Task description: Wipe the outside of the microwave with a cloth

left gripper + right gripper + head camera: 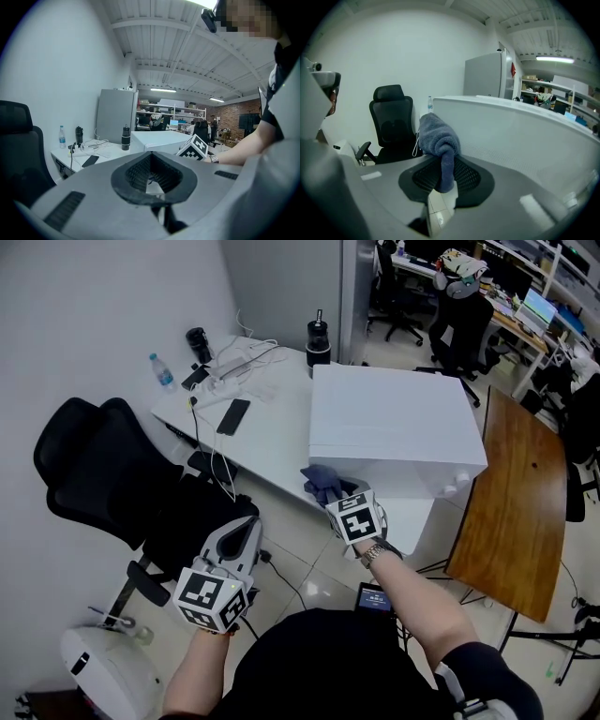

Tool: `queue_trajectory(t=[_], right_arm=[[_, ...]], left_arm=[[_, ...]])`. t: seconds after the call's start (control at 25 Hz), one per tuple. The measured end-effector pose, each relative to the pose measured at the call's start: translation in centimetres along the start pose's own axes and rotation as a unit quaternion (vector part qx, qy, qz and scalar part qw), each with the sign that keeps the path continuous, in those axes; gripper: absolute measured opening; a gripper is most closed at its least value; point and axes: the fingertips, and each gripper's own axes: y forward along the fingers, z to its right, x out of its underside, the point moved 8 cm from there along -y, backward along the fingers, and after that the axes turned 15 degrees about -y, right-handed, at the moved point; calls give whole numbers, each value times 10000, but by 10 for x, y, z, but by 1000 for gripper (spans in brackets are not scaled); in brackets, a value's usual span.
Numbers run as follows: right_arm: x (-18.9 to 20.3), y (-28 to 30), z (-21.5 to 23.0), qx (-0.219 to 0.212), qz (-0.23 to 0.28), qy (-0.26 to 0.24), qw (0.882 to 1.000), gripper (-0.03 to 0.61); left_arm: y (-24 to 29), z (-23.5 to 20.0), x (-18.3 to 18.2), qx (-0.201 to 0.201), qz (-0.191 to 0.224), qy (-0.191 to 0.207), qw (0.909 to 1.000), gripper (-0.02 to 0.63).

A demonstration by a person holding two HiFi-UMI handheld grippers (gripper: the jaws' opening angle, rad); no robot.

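Observation:
A white microwave (389, 427) stands on the white desk (267, 442); in the right gripper view its side wall (520, 136) fills the right half. My right gripper (330, 491) is shut on a blue-grey cloth (322, 482), bunched at the microwave's lower near-left corner. The cloth (437, 140) hangs out between the jaws, just left of the wall. My left gripper (246, 532) hangs low at the left, away from the desk, shut with nothing in it (151, 174).
A black office chair (103, 474) stands left of the desk. On the desk lie a phone (232, 415), cables, a power strip, a water bottle (162, 370) and a black flask (318, 341). A wooden table (520, 493) stands at the right.

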Motion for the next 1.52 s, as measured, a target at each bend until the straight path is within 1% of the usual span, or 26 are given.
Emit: queue_trajectory(t=[0.44, 0.8, 1.28, 1.52], right_arm=[[20, -23, 28, 257, -102, 150, 9995, 74], [43, -49, 59, 433, -125, 324, 9985, 74], [87, -94, 115, 651, -220, 524, 9963, 74], [109, -116, 145, 709, -216, 610, 9954, 74]], left_arm=[[20, 18, -2, 271, -109, 85, 9995, 5], [48, 49, -1, 466, -221, 143, 9986, 5], [88, 110, 3, 673, -326, 205, 9970, 5], [108, 145, 7, 681, -371, 217, 9968, 5]])
